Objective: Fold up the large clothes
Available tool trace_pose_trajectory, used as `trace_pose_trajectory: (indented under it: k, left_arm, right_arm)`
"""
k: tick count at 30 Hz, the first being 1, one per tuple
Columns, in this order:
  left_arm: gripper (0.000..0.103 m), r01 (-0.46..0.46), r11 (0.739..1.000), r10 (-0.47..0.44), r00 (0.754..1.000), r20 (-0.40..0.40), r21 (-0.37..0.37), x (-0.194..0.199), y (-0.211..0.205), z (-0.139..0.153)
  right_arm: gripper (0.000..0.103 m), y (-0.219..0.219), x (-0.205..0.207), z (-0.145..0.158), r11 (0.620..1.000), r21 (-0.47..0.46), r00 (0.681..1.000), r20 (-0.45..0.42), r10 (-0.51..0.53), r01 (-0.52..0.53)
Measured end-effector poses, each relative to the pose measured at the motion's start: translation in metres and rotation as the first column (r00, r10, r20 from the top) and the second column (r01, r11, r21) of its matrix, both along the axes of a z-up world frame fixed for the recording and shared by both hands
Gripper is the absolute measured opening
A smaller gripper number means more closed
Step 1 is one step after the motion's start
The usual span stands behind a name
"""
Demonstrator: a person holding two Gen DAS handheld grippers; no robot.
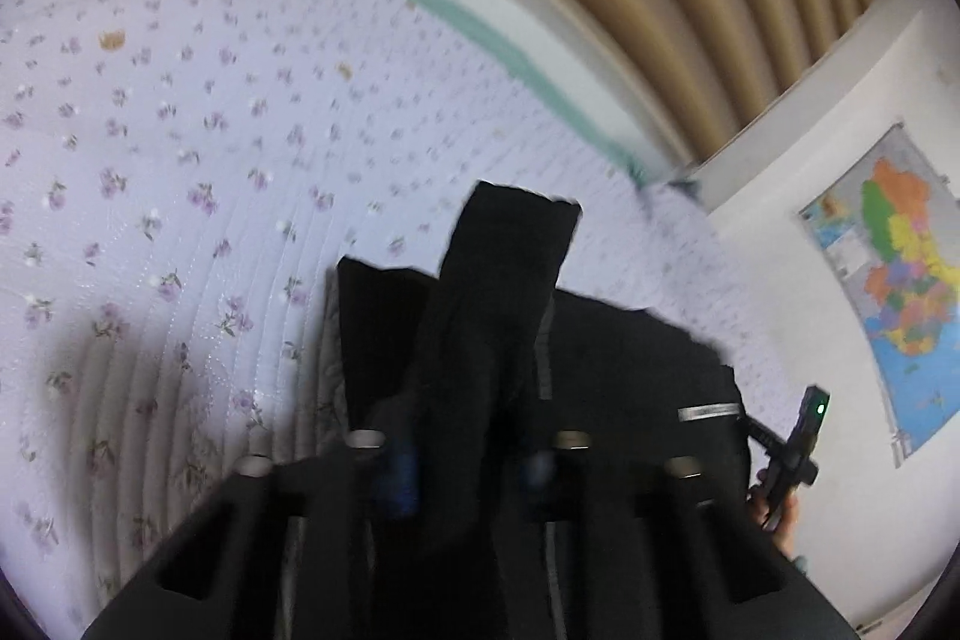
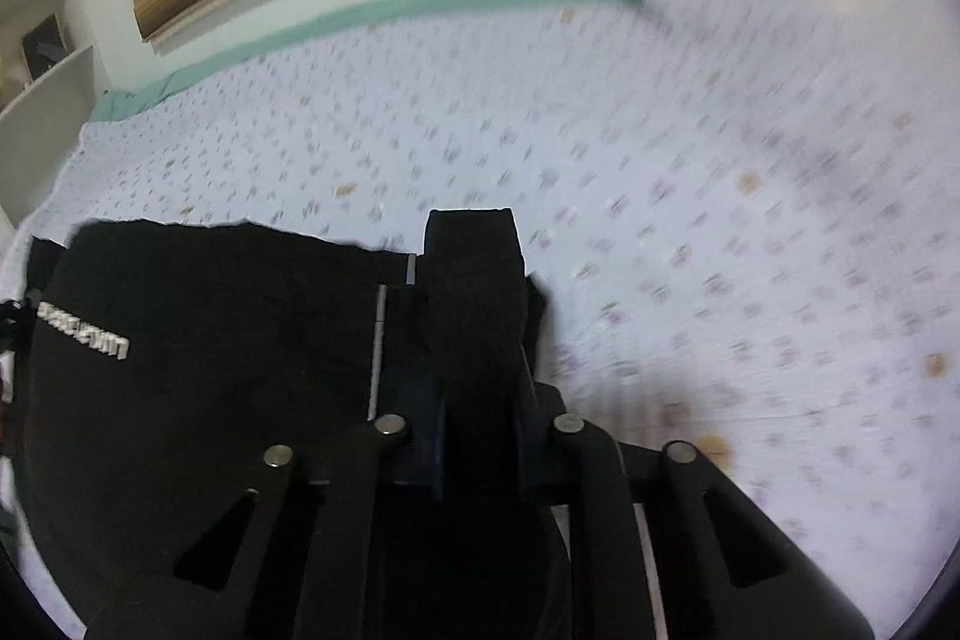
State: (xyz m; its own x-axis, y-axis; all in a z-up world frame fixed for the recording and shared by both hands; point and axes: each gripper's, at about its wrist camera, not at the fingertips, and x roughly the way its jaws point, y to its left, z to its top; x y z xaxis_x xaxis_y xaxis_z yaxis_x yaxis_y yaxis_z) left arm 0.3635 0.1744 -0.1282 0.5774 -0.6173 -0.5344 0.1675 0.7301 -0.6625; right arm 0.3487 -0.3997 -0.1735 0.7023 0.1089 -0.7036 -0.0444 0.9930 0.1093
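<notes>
1. Left wrist view: the left gripper is clamped tight on a fold of the black garment, which lies on the floral quilt from centre toward 4 o'clock. The right gripper shows at 4 o'clock.
2. Right wrist view: the right gripper pinches the black garment, which spreads toward 8 o'clock over the floral quilt.

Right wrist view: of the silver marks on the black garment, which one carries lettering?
The wide patch on the black garment's broad left panel. The other two, a long stripe and a short stripe nearer the middle, are plain thin bars.
</notes>
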Motion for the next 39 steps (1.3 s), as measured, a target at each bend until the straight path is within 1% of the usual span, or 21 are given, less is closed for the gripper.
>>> trace_pose_trajectory:
  k: [4, 7, 8, 10, 12, 14, 15, 17, 18, 19, 20, 22, 24, 26, 28, 29, 31, 33, 35, 38, 39]
  left_arm:
    - [0.011, -0.032, 1.0, 0.031, 0.993, 0.117, -0.001, -0.02, 0.0, 0.045]
    - [0.011, -0.068, 0.997, 0.057, 0.977, 0.204, 0.045, -0.025, -0.007, 0.084]
    - [0.011, -0.087, 0.994, 0.069, 0.972, 0.224, 0.069, -0.022, -0.01, 0.094]
    - [0.011, -0.115, 0.99, 0.095, 0.974, 0.204, 0.085, -0.008, -0.012, 0.095]
    - [0.012, -0.153, 0.98, 0.135, 0.981, 0.138, 0.126, 0.013, -0.015, 0.08]
    - [0.014, -0.178, 0.957, 0.175, 0.984, 0.034, 0.23, 0.035, -0.022, 0.047]
    - [0.016, -0.181, 0.944, 0.188, 0.982, 0.002, 0.277, 0.043, -0.027, 0.032]
    - [0.03, -0.166, 0.923, 0.21, 0.973, -0.093, 0.346, 0.056, -0.033, -0.01]
    - [0.037, -0.162, 0.927, 0.221, 0.965, -0.142, 0.34, 0.059, -0.032, -0.028]
    - [0.051, -0.169, 0.939, 0.232, 0.954, -0.189, 0.301, 0.062, -0.027, -0.044]
    - [0.053, -0.197, 0.956, 0.245, 0.944, -0.223, 0.216, 0.062, -0.016, -0.057]
    - [0.053, -0.212, 0.967, 0.242, 0.939, -0.243, 0.143, 0.06, -0.005, -0.062]
    - [0.053, -0.201, 0.968, 0.232, 0.946, -0.227, 0.15, 0.056, -0.005, -0.059]
    - [0.053, -0.198, 0.967, 0.23, 0.949, -0.216, 0.158, 0.048, -0.003, -0.051]
    - [0.052, -0.209, 0.967, 0.236, 0.95, -0.206, 0.146, 0.036, 0.004, -0.038]
    - [0.051, -0.215, 0.968, 0.236, 0.956, -0.176, 0.13, 0.024, 0.009, -0.025]
    - [0.051, -0.206, 0.969, 0.222, 0.968, -0.114, 0.139, 0.008, 0.008, 0.005]
    - [0.051, -0.201, 0.964, 0.209, 0.978, -0.027, 0.176, -0.011, 0.008, 0.04]
    - [0.051, -0.184, 0.966, 0.177, 0.983, 0.052, 0.184, -0.034, -0.002, 0.076]
    - [0.053, -0.103, 0.983, 0.088, 0.991, 0.103, 0.152, -0.062, -0.034, 0.11]
    - [0.053, -0.072, 0.985, 0.057, 0.993, 0.099, 0.155, -0.072, -0.044, 0.114]
  right_arm:
    - [0.014, 0.0, -0.021, 0.042, 0.997, -0.04, 0.993, 0.101, -0.068, 0.073]
    - [0.014, 0.01, -0.02, 0.076, 0.989, -0.073, 0.98, 0.164, -0.114, 0.128]
    - [0.014, 0.014, -0.015, 0.085, 0.983, -0.095, 0.974, 0.183, -0.136, 0.155]
    - [0.014, 0.019, 0.002, 0.09, 0.977, -0.104, 0.97, 0.18, -0.166, 0.187]
    - [0.014, 0.021, 0.026, 0.082, 0.973, -0.102, 0.972, 0.139, -0.192, 0.206]
    - [0.014, 0.023, 0.049, 0.061, 0.969, -0.102, 0.974, 0.068, -0.217, 0.223]
    - [0.014, 0.026, 0.062, 0.045, 0.967, -0.109, 0.973, 0.021, -0.229, 0.23]
    - [0.014, 0.034, 0.086, 0.005, 0.963, -0.151, 0.967, -0.09, -0.24, 0.224]
    - [0.018, 0.035, 0.092, -0.014, 0.965, -0.157, 0.962, -0.144, -0.231, 0.208]
    - [0.021, 0.036, 0.099, -0.032, 0.969, -0.164, 0.956, -0.196, -0.218, 0.187]
    - [0.024, 0.039, 0.103, -0.045, 0.97, -0.176, 0.953, -0.221, -0.207, 0.17]
    - [0.026, 0.043, 0.104, -0.049, 0.966, -0.206, 0.957, -0.212, -0.198, 0.154]
    - [0.027, 0.046, 0.104, -0.05, 0.964, -0.222, 0.96, -0.201, -0.195, 0.149]
    - [0.028, 0.042, 0.101, -0.05, 0.968, -0.196, 0.964, -0.18, -0.195, 0.159]
    - [0.029, 0.033, 0.094, -0.045, 0.977, -0.126, 0.966, -0.173, -0.192, 0.172]
    - [0.03, 0.025, 0.088, -0.041, 0.98, -0.078, 0.965, -0.176, -0.194, 0.183]
    - [0.038, 0.019, 0.074, -0.028, 0.984, -0.021, 0.965, -0.192, -0.176, 0.175]
    - [0.04, 0.029, 0.051, -0.001, 0.991, -0.053, 0.978, -0.162, -0.133, 0.126]
    - [0.045, 0.047, 0.018, 0.031, 0.993, -0.097, 0.993, -0.092, -0.068, 0.059]
    - [0.066, 0.072, -0.027, 0.068, 0.998, -0.009, 0.998, -0.029, 0.058, -0.059]
    - [0.066, 0.079, -0.037, 0.076, 0.996, 0.006, 0.996, -0.015, 0.084, -0.084]
